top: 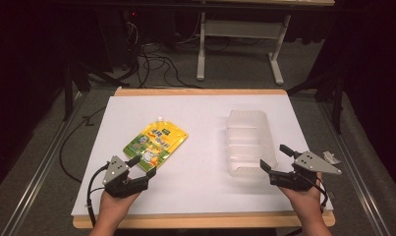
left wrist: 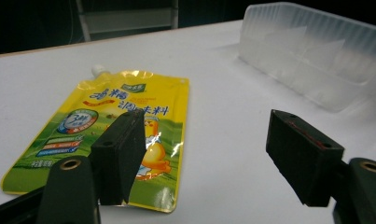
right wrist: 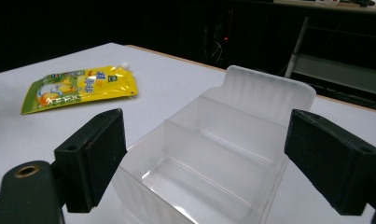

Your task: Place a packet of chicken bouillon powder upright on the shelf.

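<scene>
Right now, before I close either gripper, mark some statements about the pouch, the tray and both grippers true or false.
1. The yellow spouted pouch lies flat on the white tabletop. True.
2. The left gripper is clamped on the pouch. False: its jaws stand open at the pouch's near edge.
3. The translucent plastic tray has items in its compartments. False: the compartments look empty.
4. The right gripper has open jaws at the tray's near end. True.
5. The pouch sits inside the tray. False: it lies apart, to the tray's left in the high view.
</scene>
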Demonstrator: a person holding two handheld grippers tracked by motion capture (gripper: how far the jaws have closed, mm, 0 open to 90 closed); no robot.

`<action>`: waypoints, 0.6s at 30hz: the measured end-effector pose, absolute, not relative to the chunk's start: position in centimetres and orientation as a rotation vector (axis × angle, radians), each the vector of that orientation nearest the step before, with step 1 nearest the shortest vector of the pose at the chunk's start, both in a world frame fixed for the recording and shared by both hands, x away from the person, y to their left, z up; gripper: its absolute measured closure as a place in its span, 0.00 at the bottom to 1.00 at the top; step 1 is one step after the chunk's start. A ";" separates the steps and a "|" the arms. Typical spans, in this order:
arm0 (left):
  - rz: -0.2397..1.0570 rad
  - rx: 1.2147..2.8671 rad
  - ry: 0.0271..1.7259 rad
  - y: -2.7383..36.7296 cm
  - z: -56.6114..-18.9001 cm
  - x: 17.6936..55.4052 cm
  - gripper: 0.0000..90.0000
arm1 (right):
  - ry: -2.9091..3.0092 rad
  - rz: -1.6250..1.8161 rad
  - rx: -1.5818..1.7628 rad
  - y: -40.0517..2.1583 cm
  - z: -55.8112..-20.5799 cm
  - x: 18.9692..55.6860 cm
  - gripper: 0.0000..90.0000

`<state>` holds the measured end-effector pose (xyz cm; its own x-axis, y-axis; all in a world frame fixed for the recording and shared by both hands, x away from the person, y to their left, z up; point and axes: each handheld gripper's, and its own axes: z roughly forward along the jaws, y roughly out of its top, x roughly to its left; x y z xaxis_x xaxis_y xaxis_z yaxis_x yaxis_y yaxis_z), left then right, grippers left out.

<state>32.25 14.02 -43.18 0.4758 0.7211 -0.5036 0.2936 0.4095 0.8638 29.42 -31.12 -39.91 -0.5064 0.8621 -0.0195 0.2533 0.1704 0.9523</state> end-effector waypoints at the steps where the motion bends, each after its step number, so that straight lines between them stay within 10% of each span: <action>1: 0.353 1.176 1.090 14.0 -43.3 32.3 0.32 | 1.863 1.358 1.062 -31.2 -39.9 29.5 0.14; 18: 0.334 1.169 1.088 14.4 -43.4 32.3 0.32 | 1.908 1.395 1.062 -30.4 -40.3 29.8 0.14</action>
<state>32.31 14.40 -43.37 0.4836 0.7110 -0.5104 0.3030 0.4110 0.8598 29.84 -30.40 -40.28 -0.5409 0.8408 0.0235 0.2777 0.1521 0.9486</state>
